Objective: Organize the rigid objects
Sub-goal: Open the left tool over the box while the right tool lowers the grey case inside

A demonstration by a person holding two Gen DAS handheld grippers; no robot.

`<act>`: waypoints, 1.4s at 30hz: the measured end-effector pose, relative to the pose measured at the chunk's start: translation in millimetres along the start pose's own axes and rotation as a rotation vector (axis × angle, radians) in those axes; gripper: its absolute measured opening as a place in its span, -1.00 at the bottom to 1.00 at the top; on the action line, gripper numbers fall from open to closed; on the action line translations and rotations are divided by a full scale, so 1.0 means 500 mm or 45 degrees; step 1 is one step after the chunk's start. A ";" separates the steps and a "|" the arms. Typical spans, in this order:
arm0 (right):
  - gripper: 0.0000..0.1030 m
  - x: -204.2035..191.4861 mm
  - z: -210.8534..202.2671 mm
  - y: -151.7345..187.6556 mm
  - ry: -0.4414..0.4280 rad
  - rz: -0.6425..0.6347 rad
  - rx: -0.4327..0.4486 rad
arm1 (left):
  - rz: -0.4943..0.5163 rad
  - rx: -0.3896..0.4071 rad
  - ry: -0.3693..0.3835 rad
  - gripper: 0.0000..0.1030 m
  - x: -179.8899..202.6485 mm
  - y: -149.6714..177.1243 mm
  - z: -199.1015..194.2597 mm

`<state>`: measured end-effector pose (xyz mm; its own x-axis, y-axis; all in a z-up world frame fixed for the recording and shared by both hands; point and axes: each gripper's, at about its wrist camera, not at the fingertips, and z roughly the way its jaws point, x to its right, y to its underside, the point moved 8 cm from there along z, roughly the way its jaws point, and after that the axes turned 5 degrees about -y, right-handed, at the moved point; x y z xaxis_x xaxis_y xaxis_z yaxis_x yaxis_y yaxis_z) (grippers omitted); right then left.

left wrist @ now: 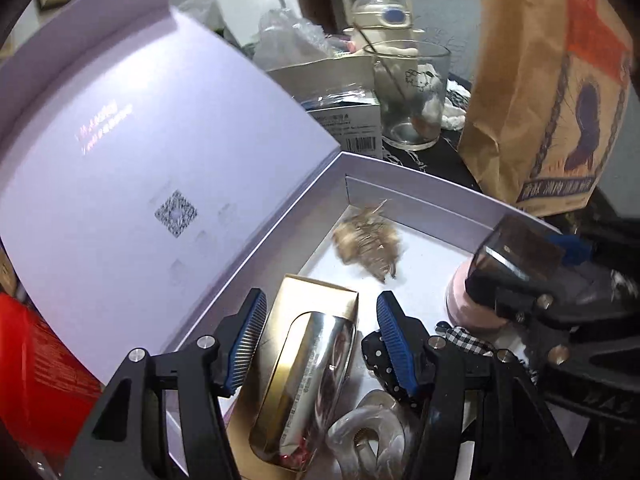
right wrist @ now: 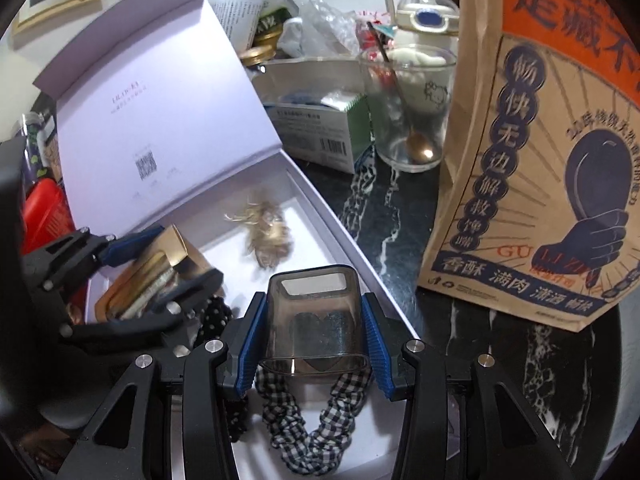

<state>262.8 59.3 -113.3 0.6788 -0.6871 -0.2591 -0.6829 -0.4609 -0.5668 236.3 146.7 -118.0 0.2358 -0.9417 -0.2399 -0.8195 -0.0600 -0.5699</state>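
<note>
A white box (left wrist: 420,184) (right wrist: 344,236) with its lid (left wrist: 152,152) (right wrist: 168,120) raised lies on the dark table. My left gripper (left wrist: 320,340) is open, its fingers on either side of a gold carton with a silvery window (left wrist: 308,380) (right wrist: 152,276) inside the box. My right gripper (right wrist: 312,340) is shut on a smoky clear rectangular case (right wrist: 316,316) (left wrist: 516,252), held over the box's near right side, above a checked scrunchie (right wrist: 312,420). A gold hair clip (left wrist: 368,240) (right wrist: 268,232) lies at the box's far end.
A brown paper bag (right wrist: 532,160) (left wrist: 540,80) stands right of the box. A glass with a spoon (right wrist: 412,112) (left wrist: 412,96), a small carton (right wrist: 320,128) and a kettle (left wrist: 380,4) stand behind. A pink round item (left wrist: 472,304), dotted scrunchie (right wrist: 216,316) and clear clip (left wrist: 368,432) lie in the box.
</note>
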 end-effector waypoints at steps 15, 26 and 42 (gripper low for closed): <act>-0.08 -0.009 -0.005 -0.004 0.030 -0.025 -0.006 | -0.013 -0.020 0.016 0.10 0.007 0.004 0.000; 0.04 -0.014 -0.050 -0.014 0.042 -0.048 0.038 | -0.009 0.032 0.010 0.10 0.004 -0.013 -0.037; 0.04 -0.027 -0.110 -0.006 0.034 -0.052 0.080 | -0.113 0.089 -0.007 0.12 -0.057 -0.023 -0.107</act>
<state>240.8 39.1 -65.1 0.6980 -0.6834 -0.2140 -0.6357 -0.4538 -0.6245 211.0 156.4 -62.5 0.3088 -0.9319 -0.1903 -0.7569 -0.1196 -0.6426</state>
